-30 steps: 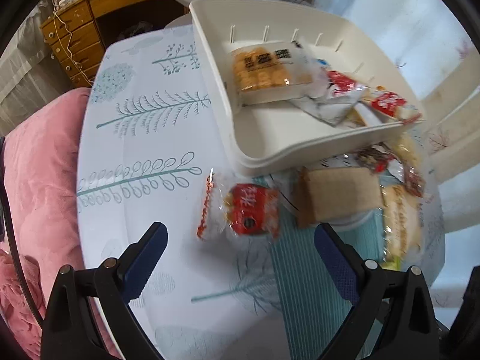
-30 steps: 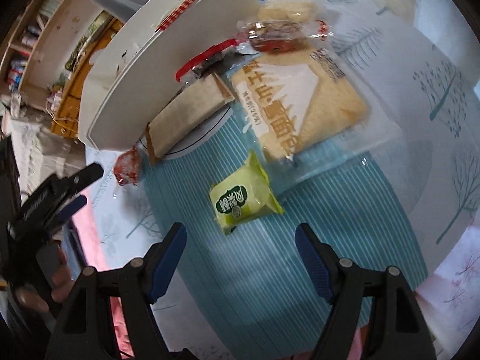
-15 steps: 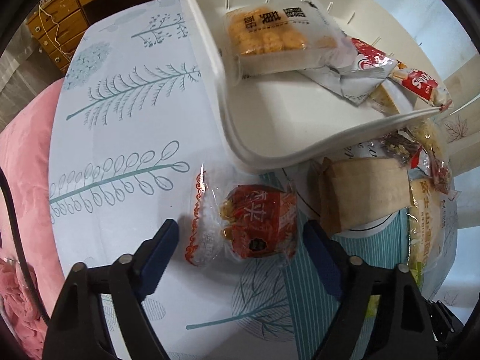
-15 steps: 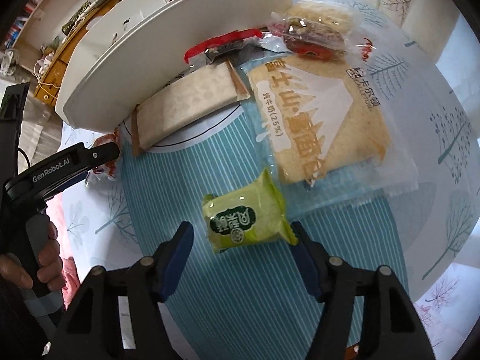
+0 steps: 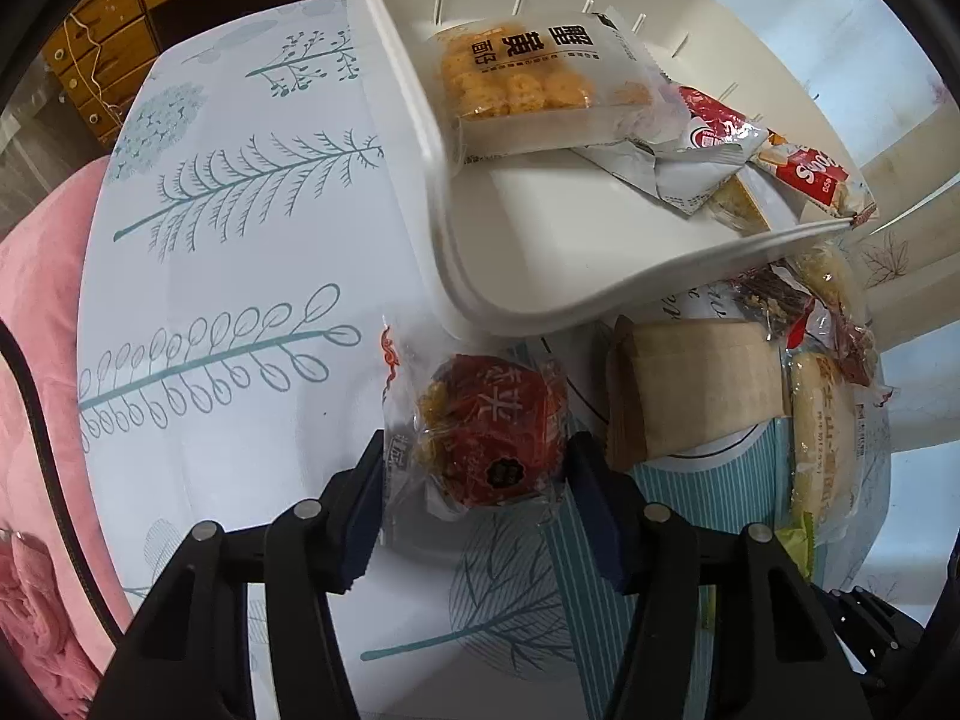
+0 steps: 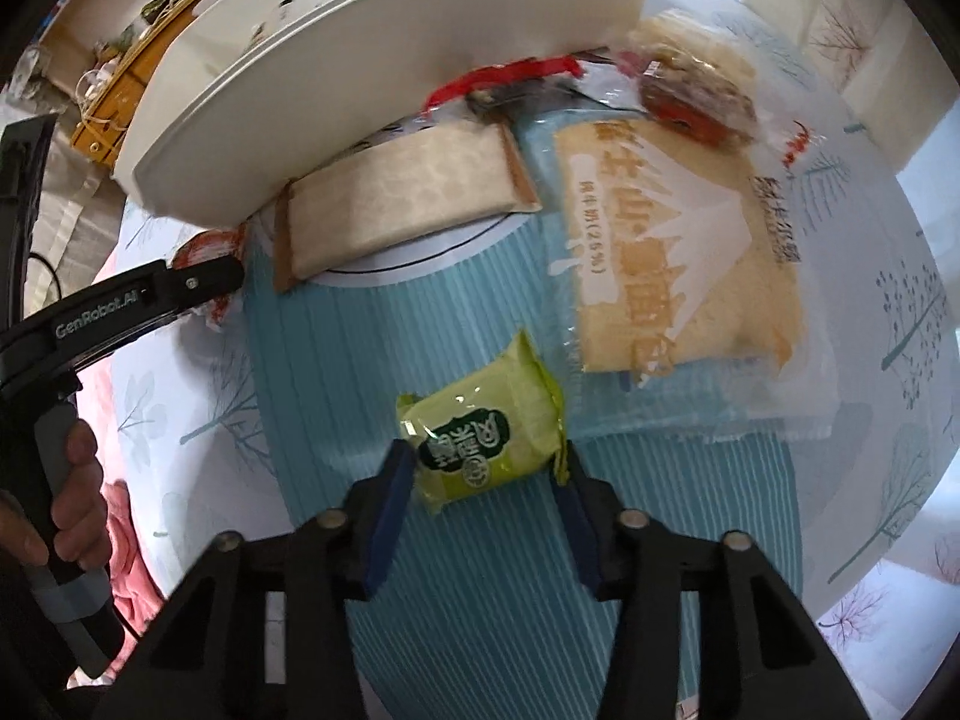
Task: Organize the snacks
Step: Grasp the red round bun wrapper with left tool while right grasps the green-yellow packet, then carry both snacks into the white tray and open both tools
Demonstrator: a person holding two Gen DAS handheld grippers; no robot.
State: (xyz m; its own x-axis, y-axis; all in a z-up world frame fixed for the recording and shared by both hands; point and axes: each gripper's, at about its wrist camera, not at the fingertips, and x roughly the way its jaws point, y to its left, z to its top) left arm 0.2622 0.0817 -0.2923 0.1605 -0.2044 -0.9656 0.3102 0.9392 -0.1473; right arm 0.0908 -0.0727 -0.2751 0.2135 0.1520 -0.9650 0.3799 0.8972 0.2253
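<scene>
My left gripper [image 5: 474, 474] has its jaws around a red snack in a clear wrapper [image 5: 489, 426] on the tablecloth; the blue pads touch the wrapper's sides. My right gripper [image 6: 483, 480] has its jaws around a green snack packet [image 6: 480, 426] on the teal striped mat [image 6: 480, 570], pads at its edges. A white bin [image 5: 540, 252] stands behind the red snack and holds a yellow biscuit pack [image 5: 528, 90] and red-and-white packets [image 5: 720, 144]. The bin's wall [image 6: 372, 90] fills the top of the right wrist view.
A brown packet [image 5: 696, 390] lies by the bin, also in the right wrist view [image 6: 402, 198]. A large bread pack [image 6: 672, 252] and a small red snack [image 6: 690, 96] lie further back. A pink cushion [image 5: 36, 360] borders the table's left edge. The left gripper's handle [image 6: 120, 312] shows at left.
Both grippers have moved forward and down onto their snacks and narrowed. The left now brackets the red snack, the right brackets the green packet.
</scene>
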